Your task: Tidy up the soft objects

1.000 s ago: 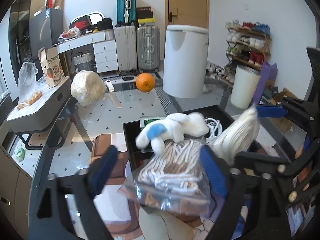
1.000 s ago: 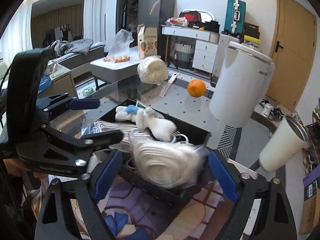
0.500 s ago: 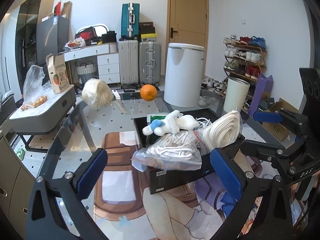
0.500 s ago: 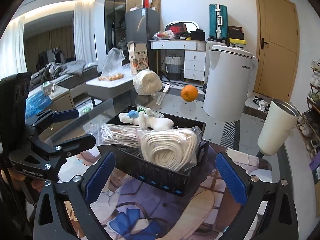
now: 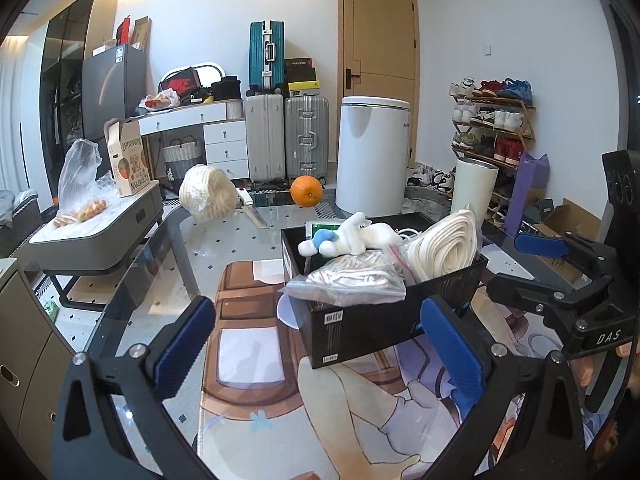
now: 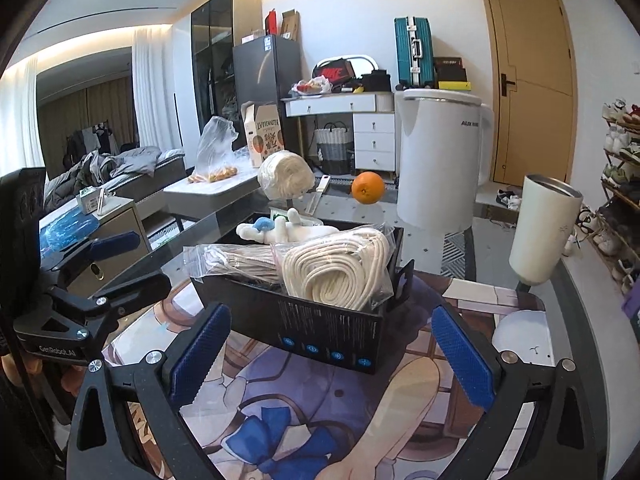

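Note:
A black box (image 5: 372,320) (image 6: 320,336) sits on a printed mat on the glass table. It holds a white plush toy with a blue patch (image 5: 348,238) (image 6: 280,230), a bagged flat rope bundle (image 5: 352,280) (image 6: 236,260) and a bagged white rope coil (image 5: 448,248) (image 6: 336,268). My left gripper (image 5: 320,348) is open and empty, short of the box's near corner. My right gripper (image 6: 328,350) is open and empty in front of the box. A loose ball of white rope (image 5: 208,196) (image 6: 284,178) lies farther back on the table.
An orange (image 5: 306,192) (image 6: 368,187), a knife (image 5: 252,210), a white kettle (image 6: 440,160) and a white tumbler (image 6: 542,228) stand on the table beyond the box. A grey side table (image 5: 92,236) with bagged fruit is at the left.
Both grippers have let go of the bagged rope bundles, opened wide and pulled back from the box. The bundles now rest in the box.

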Action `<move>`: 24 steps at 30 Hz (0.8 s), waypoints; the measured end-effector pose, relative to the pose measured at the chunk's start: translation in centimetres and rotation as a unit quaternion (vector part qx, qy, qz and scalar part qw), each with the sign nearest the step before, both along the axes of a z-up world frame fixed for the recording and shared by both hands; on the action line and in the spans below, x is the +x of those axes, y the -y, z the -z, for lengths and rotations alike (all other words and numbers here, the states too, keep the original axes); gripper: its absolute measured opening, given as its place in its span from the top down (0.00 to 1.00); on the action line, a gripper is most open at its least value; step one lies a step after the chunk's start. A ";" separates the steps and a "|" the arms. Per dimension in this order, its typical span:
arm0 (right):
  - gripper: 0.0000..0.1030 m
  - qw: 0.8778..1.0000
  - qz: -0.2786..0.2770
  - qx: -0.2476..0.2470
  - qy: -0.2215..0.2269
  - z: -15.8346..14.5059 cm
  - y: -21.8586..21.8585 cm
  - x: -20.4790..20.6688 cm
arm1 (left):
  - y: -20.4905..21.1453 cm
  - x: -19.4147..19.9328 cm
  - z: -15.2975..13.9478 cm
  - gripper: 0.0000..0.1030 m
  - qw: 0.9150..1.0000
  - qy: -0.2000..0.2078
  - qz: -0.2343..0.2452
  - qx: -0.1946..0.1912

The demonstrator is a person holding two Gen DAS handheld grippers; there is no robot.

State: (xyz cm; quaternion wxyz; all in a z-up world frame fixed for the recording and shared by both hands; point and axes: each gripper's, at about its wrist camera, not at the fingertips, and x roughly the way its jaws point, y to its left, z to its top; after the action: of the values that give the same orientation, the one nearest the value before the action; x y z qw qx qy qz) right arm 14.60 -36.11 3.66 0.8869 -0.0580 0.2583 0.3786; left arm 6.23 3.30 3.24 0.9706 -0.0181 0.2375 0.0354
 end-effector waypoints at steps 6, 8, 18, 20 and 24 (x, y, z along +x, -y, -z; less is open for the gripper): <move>0.01 1.000 0.006 0.014 0.014 0.1 0.6 -0.9 | 0.2 -0.3 0.5 0.00 1.000 0.007 -0.005 0.004; 0.01 1.000 0.007 0.015 0.015 0.2 0.6 -0.9 | 0.2 -0.5 0.7 0.00 1.000 0.009 -0.005 0.005; 0.01 0.999 0.010 0.012 0.030 0.6 0.6 -1.4 | 0.0 -1.1 0.8 0.00 1.000 0.020 -0.007 0.001; 0.01 0.999 0.009 0.012 0.032 0.6 0.6 -1.4 | -0.1 -1.2 0.7 0.00 1.000 0.021 -0.009 -0.002; 0.01 0.999 0.014 0.012 0.040 0.4 0.7 -1.6 | -0.2 -1.1 0.8 0.00 1.000 0.018 -0.016 -0.003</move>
State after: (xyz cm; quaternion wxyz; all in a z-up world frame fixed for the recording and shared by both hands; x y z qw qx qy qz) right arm 13.02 -36.85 3.22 0.9023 -0.0586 0.2192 0.3667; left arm 5.18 3.52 2.43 0.9738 -0.0258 0.2201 0.0502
